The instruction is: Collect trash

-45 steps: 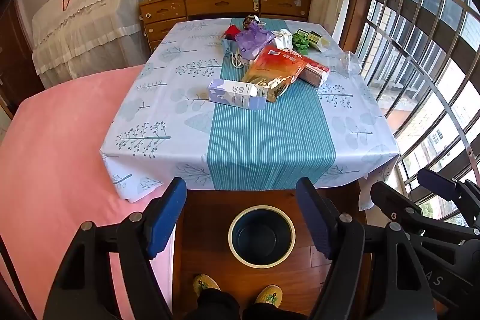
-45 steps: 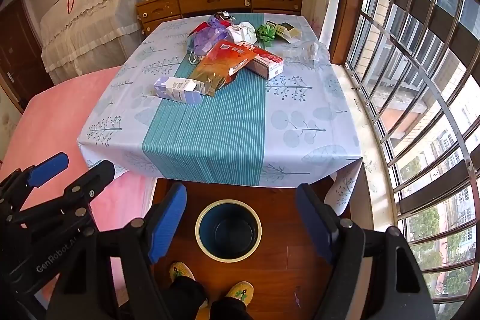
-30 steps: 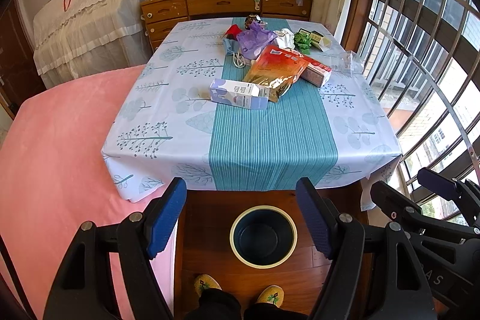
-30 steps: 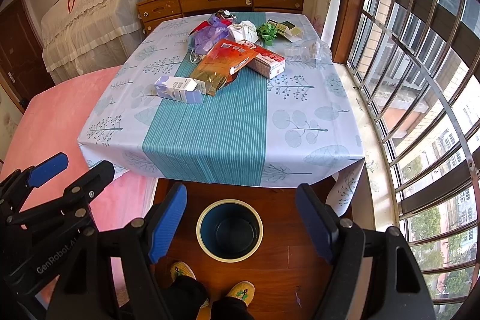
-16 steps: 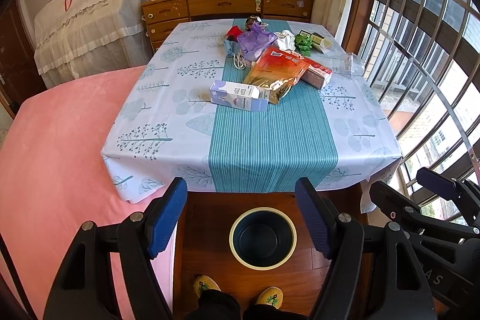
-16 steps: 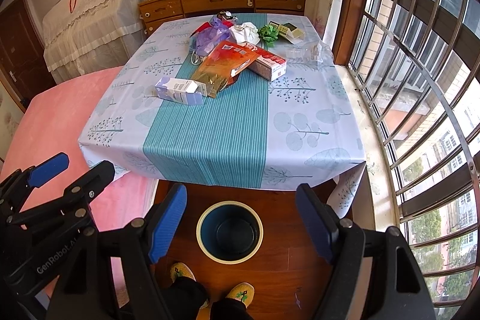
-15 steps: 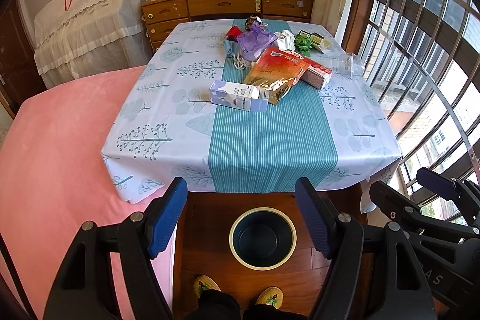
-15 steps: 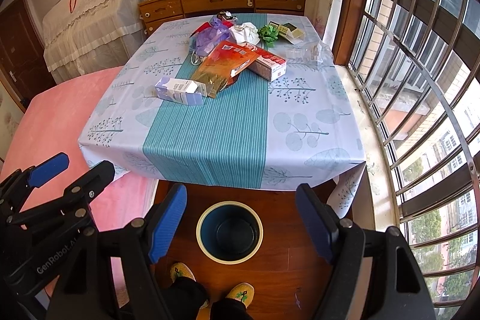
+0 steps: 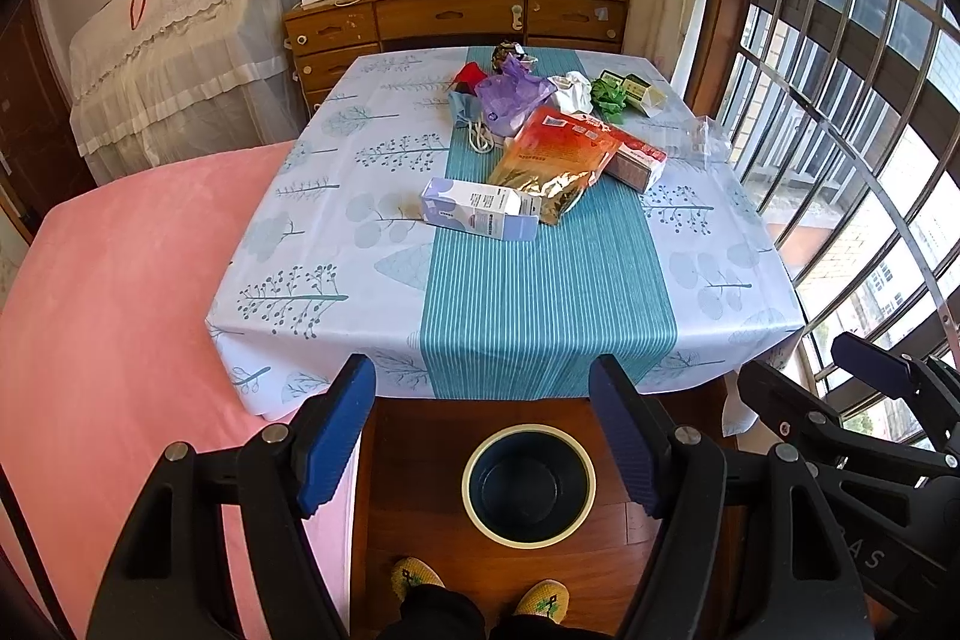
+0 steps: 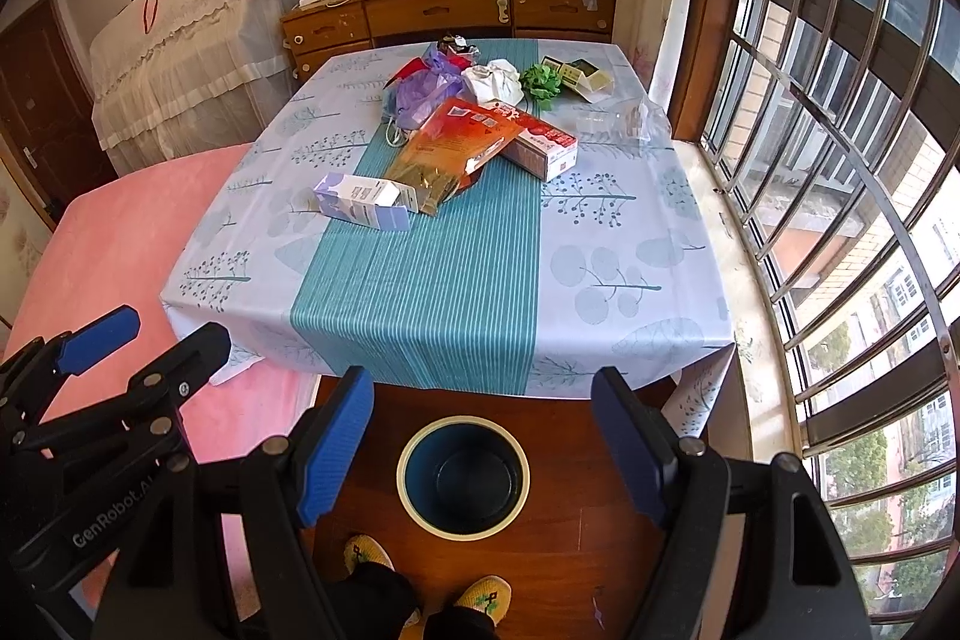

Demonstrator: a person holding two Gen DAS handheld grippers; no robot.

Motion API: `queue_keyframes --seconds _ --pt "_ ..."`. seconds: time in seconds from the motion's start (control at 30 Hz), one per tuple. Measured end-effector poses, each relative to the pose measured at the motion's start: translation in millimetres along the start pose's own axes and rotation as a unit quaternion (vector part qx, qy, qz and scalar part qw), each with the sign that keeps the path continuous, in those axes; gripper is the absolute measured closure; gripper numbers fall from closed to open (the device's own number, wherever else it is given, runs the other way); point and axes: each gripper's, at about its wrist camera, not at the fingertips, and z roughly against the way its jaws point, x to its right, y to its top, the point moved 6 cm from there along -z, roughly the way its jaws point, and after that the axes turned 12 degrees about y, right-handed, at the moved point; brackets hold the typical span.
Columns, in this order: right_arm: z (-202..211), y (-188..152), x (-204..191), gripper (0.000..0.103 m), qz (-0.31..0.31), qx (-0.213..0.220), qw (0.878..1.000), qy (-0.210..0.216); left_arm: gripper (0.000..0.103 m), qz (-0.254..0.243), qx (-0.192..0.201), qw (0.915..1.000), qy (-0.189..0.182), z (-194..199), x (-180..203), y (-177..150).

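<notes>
Trash lies heaped on the far half of the table: a white-and-purple carton, an orange foil bag, a red-and-white box, a purple plastic bag, crumpled white paper and a green wad. A dark blue bin with a cream rim stands empty on the floor below the table's near edge. My left gripper hangs open above the bin, nothing between its fingers. My right gripper is open too, over the same bin, just right of the left one.
A pink bed runs along the table's left side. Barred windows close the right side. A wooden dresser stands behind the table. The person's yellow slippers are beside the bin on the wooden floor.
My right gripper has risen slightly, so the table sits a little lower in its view. The left gripper has kept still, and both stay open.
</notes>
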Motion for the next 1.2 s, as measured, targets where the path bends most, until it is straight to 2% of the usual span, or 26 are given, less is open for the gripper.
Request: queue_keyframes --seconds 0.07,0.23,0.33,0.37,0.47,0.6,0.7,0.8,0.93,1.03,1.2 --pt "0 3 23 0.026 0.002 -0.014 1.000 0.004 0.032 -0.006 0.001 1.0000 0.008 0 0 7" --pt "-7 10 24 0.026 -0.006 -0.018 1.000 0.021 0.030 -0.033 0.014 0.9992 0.016 2 -3 25" --pt "-20 20 25 0.026 -0.008 -0.014 0.999 0.028 0.030 -0.044 0.021 0.9987 0.014 -2 -9 38" --pt "-22 23 24 0.026 -0.022 -0.014 0.999 0.047 0.030 -0.050 0.024 0.9984 0.013 -7 -11 45" --pt "-32 41 21 0.026 -0.033 0.008 0.998 0.062 0.030 -0.067 0.031 0.9972 0.000 -20 -16 65" --pt "-53 64 26 0.026 -0.066 0.001 0.996 0.053 0.030 -0.122 0.041 0.9915 -0.020 -50 -16 96" --pt "-73 81 33 0.026 -0.093 -0.003 0.995 0.033 0.030 -0.178 0.037 0.9825 -0.040 -83 -10 119" --pt "-100 93 45 0.026 -0.138 -0.016 0.990 0.019 0.030 -0.235 0.025 0.9695 -0.065 -121 2 136" --pt "-134 97 60 0.026 -0.207 -0.034 0.978 0.012 0.030 -0.317 0.002 0.9435 -0.098 -174 23 146" --pt "-153 102 66 0.026 -0.235 -0.031 0.971 0.012 0.030 -0.376 -0.012 0.9185 -0.120 -208 41 145" --pt "-177 108 80 0.027 -0.273 -0.019 0.962 0.018 0.030 -0.463 -0.034 0.8710 -0.162 -243 71 131"
